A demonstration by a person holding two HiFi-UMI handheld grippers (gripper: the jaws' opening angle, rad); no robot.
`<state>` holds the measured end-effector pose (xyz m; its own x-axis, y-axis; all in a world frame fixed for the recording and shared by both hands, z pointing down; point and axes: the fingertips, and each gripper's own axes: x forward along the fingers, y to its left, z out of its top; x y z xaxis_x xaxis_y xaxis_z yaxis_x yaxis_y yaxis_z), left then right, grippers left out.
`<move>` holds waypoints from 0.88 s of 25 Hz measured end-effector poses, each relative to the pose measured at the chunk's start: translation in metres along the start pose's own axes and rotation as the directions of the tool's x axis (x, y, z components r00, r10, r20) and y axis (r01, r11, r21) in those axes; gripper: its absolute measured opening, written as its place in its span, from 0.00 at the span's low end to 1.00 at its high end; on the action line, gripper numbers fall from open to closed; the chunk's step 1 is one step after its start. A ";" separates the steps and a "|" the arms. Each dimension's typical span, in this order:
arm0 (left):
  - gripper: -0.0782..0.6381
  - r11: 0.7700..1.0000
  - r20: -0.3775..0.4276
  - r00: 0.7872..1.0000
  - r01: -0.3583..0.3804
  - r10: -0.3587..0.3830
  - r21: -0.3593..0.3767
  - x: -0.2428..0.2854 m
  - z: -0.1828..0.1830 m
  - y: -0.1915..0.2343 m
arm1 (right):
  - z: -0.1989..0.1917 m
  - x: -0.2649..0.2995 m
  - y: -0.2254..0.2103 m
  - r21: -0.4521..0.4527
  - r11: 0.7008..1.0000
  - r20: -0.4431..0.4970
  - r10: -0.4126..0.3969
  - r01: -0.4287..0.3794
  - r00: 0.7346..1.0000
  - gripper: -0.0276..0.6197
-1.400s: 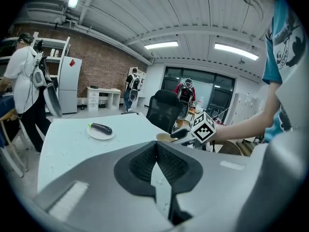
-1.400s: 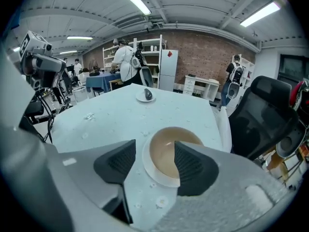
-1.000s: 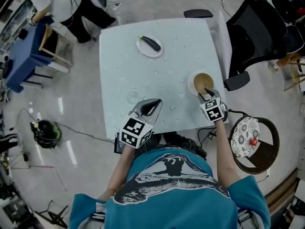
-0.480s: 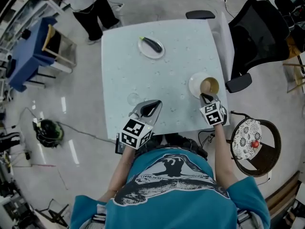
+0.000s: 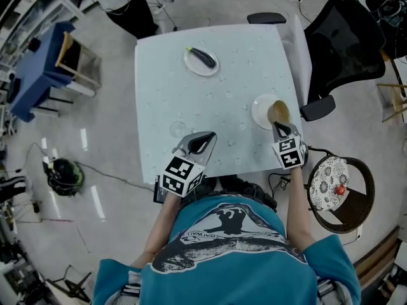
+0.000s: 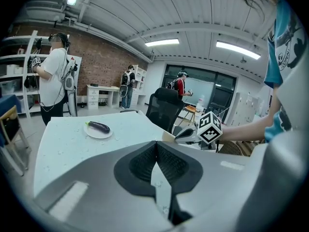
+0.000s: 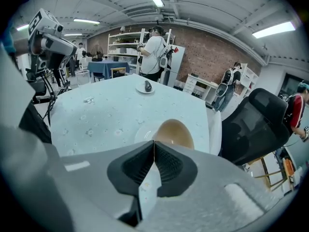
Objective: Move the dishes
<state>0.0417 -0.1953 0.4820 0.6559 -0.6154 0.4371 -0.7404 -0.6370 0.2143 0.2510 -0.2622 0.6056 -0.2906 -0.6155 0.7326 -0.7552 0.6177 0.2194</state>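
Observation:
A tan bowl (image 5: 278, 112) hangs tilted over the right side of a white plate (image 5: 259, 112) near the table's right edge. My right gripper (image 5: 278, 125) has just been closing and is shut on the bowl's near rim; in the right gripper view the bowl (image 7: 174, 132) rises just past the pads, over the plate (image 7: 141, 135). At the table's front edge my left gripper (image 5: 206, 137) is shut with nothing in it. A second white plate (image 5: 193, 64) carrying a dark eggplant (image 5: 203, 56) sits at the far side, also visible as the plate (image 6: 98, 132) in the left gripper view.
The white table (image 5: 191, 100) has small water spots. A black office chair (image 5: 343, 37) stands beyond its right edge, and a round stool with a patterned cushion (image 5: 331, 183) is at my right. People stand at the back by shelves (image 6: 53, 81).
The bowl has come up off the plate, tilted and shifted slightly right with my right gripper. The person at the far left has walked further off. My left gripper has stayed still.

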 end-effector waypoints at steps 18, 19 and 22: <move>0.13 0.996 -0.038 0.996 0.081 -0.080 0.045 0.002 -0.010 -0.022 | -0.064 -0.051 0.009 0.088 0.992 -0.097 -0.077 0.086 0.992 0.05; 0.13 0.995 -0.041 0.996 0.087 -0.085 0.047 0.003 -0.012 -0.024 | -0.068 -0.054 0.011 0.089 0.992 -0.105 -0.081 0.090 0.991 0.05; 0.13 0.993 -0.051 0.994 0.103 -0.100 0.056 0.003 -0.015 -0.030 | -0.078 -0.062 0.017 0.094 0.991 -0.119 -0.089 0.100 0.989 0.05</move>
<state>0.0635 -0.1715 0.4897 0.7185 -0.5238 0.4575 -0.6596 -0.7219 0.2093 0.3022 -0.1752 0.6146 -0.1501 -0.6053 0.7817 -0.8324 0.5040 0.2303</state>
